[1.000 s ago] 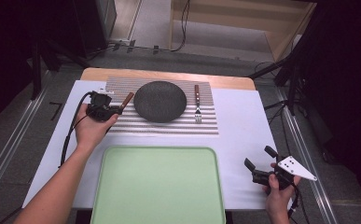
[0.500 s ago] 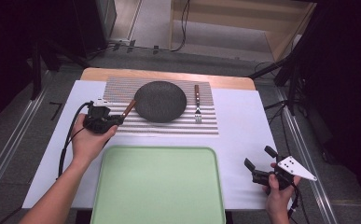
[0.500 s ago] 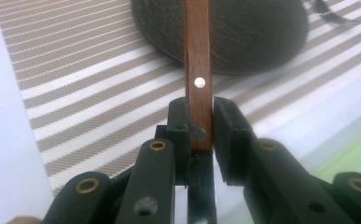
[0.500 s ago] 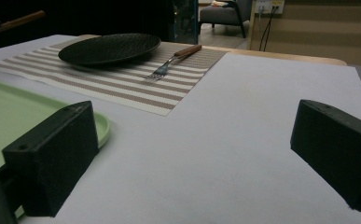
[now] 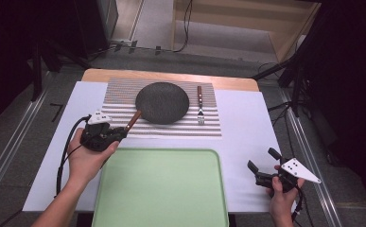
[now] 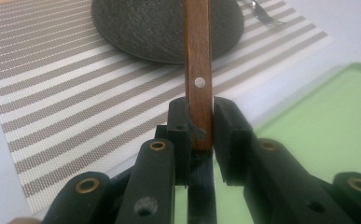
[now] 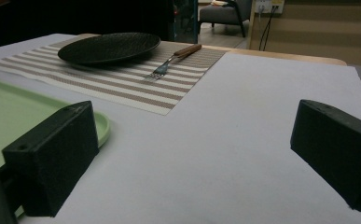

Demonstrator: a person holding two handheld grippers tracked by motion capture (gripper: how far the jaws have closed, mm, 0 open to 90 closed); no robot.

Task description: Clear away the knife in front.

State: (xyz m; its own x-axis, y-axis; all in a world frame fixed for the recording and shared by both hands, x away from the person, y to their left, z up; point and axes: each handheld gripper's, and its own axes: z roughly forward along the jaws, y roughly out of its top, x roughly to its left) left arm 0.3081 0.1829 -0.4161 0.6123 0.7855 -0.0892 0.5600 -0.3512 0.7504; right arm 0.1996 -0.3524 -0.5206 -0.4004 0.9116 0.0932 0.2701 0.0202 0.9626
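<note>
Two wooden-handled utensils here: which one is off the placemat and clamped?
The one left of the plate: the left hand-held gripper clamps its wooden handle. The fork lies untouched on the placemat.

High view: table top (image 5: 247, 118) evenly lit from above, soft short shadows, surroundings fall off to near black. Left gripper view is bright, slightly washed out, with its own jaws soft (too close to focus) while the wooden handle (image 6: 197, 70) stays fairly sharp. Right gripper view is dimmer, grainy, near jaws blurred, dark plate (image 7: 109, 47) reasonably crisp.
</note>
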